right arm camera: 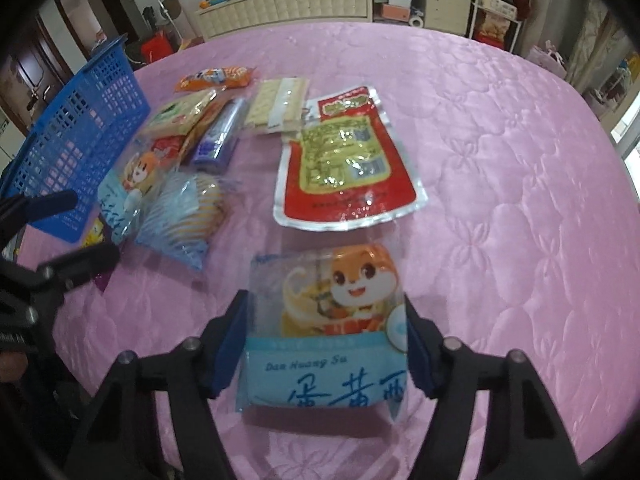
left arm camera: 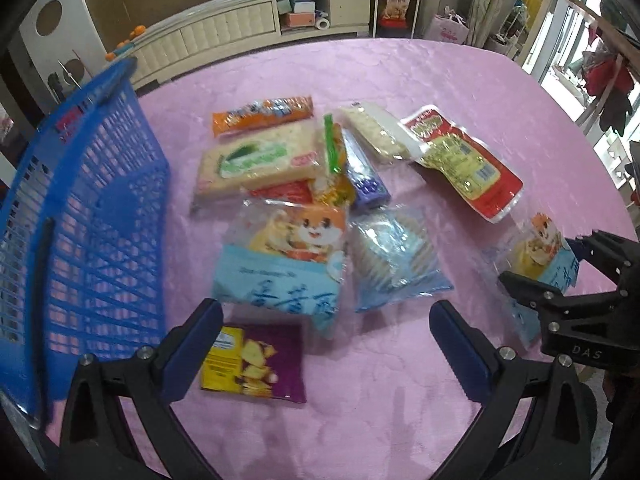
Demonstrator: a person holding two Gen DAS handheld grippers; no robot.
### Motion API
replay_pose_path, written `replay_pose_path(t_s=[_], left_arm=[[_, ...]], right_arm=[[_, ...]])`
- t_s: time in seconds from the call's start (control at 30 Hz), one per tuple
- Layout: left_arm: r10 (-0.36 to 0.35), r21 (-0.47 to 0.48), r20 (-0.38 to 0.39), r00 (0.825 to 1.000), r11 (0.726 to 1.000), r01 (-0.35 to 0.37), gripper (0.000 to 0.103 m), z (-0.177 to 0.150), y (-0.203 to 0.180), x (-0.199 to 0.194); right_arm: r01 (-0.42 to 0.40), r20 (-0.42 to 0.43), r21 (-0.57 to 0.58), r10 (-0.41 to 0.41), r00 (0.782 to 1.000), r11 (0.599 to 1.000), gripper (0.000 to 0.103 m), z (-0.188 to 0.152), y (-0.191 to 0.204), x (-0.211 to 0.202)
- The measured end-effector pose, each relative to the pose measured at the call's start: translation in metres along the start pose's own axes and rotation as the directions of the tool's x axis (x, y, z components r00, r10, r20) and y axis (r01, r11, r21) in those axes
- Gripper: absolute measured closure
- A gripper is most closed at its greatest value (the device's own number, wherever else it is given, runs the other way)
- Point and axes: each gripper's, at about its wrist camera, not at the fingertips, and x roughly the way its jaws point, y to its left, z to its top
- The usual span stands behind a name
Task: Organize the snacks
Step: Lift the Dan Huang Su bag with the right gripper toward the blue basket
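blue basket (left arm camera: 80,216) blurred, cut off at left edge, red pkt (left arm camera: 284,192) mostly hidden

Right tongs (right arm camera: 326,344) clamped around squirrel pastry packet (right arm camera: 326,332).

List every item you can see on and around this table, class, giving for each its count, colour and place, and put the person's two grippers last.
Basket: one, blue, left edge of the table.
Squirrel pastry packs: two, pale blue; one in the pile, one between the right gripper's fingers.
Red pouch: one, red and yellow, right of the pile.
Cracker pack: one, cream and green, in the pile.
Orange pack: one, far end of the pile.
Purple pack: one, purple and yellow, nearest the left gripper.
Round biscuit bag: one, clear blue, beside the pile's squirrel pack.
Tablecloth: one, pink.
Left gripper: one, black with blue pads, open.
Right gripper: one, black with blue pads, around a squirrel pack.
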Motion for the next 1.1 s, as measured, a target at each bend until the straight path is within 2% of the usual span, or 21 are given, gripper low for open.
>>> replay_pose_path(t_s=[0.13, 0.27, 0.47, 0.67, 0.83, 0.93, 0.97, 1.1], left_arm=[[0.028, 0.022, 0.022, 0.999, 0.999, -0.028, 0.0, 0.012, 0.005, -0.01], [0.019, 0.04, 0.021, 1.0, 0.999, -0.02, 0.0, 0.022, 0.007, -0.012], [0.019, 0.035, -0.009, 1.0, 0.999, -0.019, 0.0, 0.031, 0.009, 0.009], [0.007, 0.023, -0.033, 0.999, 1.0, -0.007, 0.0, 0.035, 0.02, 0.032], [-0.042, -0.021, -0.067, 0.997, 0.999, 0.041, 0.001, 0.036, 0.032, 0.052], [-0.094, -0.037, -0.089, 0.992, 0.995, 0.091, 0.012, 0.035, 0.033, 0.06], [-0.102, -0.043, -0.094, 0.99, 0.994, 0.099, 0.014, 0.035, 0.034, 0.061], [-0.114, -0.042, -0.099, 0.989, 0.993, 0.11, 0.032, 0.039, 0.038, 0.069]], right_arm=[[-0.049, 0.03, 0.041, 0.047, 0.998, 0.998, 0.033, -0.002, -0.002, -0.012], [-0.074, 0.066, 0.073, 0.069, 0.995, 0.995, 0.033, -0.003, -0.003, -0.026], [-0.088, 0.109, 0.095, 0.078, 0.991, 0.992, 0.033, 0.002, 0.002, -0.036], [-0.09, 0.09, 0.1, 0.081, 0.993, 0.991, 0.033, 0.006, 0.006, -0.025], [-0.085, 0.092, 0.115, 0.075, 0.993, 0.99, 0.033, 0.012, 0.003, -0.018], [-0.077, 0.09, 0.124, 0.066, 0.994, 0.989, 0.033, 0.017, 0.005, -0.014], [-0.073, 0.089, 0.123, 0.063, 0.994, 0.99, 0.033, 0.018, 0.006, -0.013], [-0.06, 0.074, 0.119, 0.052, 0.996, 0.991, 0.033, 0.024, 0.01, -0.007]])
